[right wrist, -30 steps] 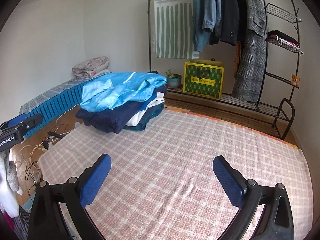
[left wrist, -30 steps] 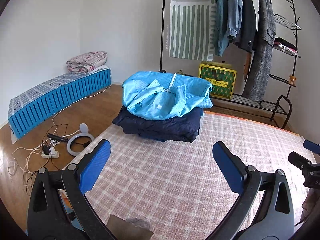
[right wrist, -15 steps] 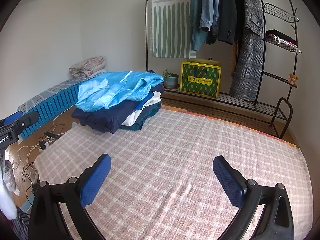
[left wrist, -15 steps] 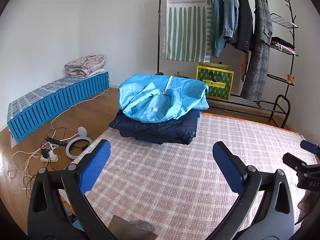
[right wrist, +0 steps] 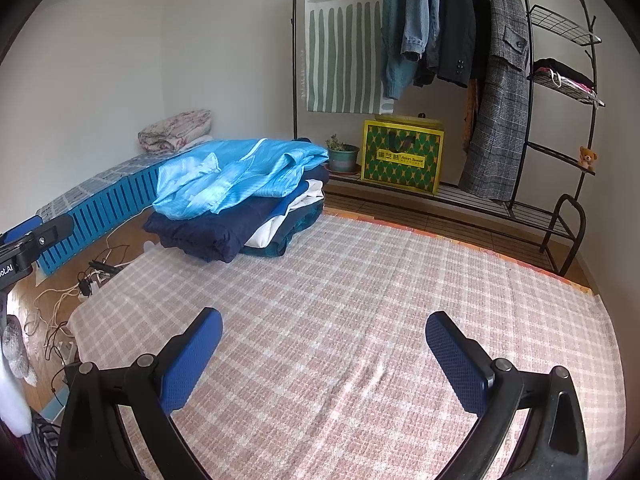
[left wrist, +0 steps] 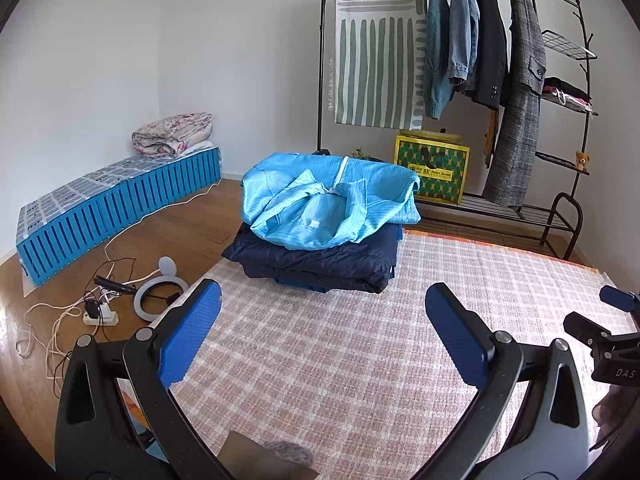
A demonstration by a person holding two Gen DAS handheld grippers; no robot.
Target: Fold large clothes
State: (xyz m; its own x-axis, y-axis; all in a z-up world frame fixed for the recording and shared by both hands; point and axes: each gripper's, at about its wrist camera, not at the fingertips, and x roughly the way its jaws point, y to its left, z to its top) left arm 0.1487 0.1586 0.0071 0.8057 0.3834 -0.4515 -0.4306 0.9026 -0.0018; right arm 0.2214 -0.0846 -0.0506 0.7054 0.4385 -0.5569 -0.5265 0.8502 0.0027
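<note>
a pink plaid rug [left wrist: 360,360] is covering the wooden floor [left wrist: 168,240], carrying stacked clothes [left wrist: 320,256] topped by a light blue jacket [left wrist: 332,196]; a clothes rack [right wrist: 560,216] is standing behind; both the left hand-held gripper [left wrist: 322,336] and the right hand-held gripper [right wrist: 323,354] are hovering spread wide, holding nothing.

- black clothes rack [left wrist: 564,216] along back wall, coats hanging, striped cloth [left wrist: 376,52] at its left end
- green-yellow box [right wrist: 402,156] on rack's bottom shelf, potted plant [right wrist: 341,156] just beside
- blue slatted platform [left wrist: 116,208] at left wall, rolled floral quilt [left wrist: 172,134] on its far end
- ring light [left wrist: 160,292] and cables, probably a power strip [left wrist: 100,316], on wood floor off the rug's left edge
</note>
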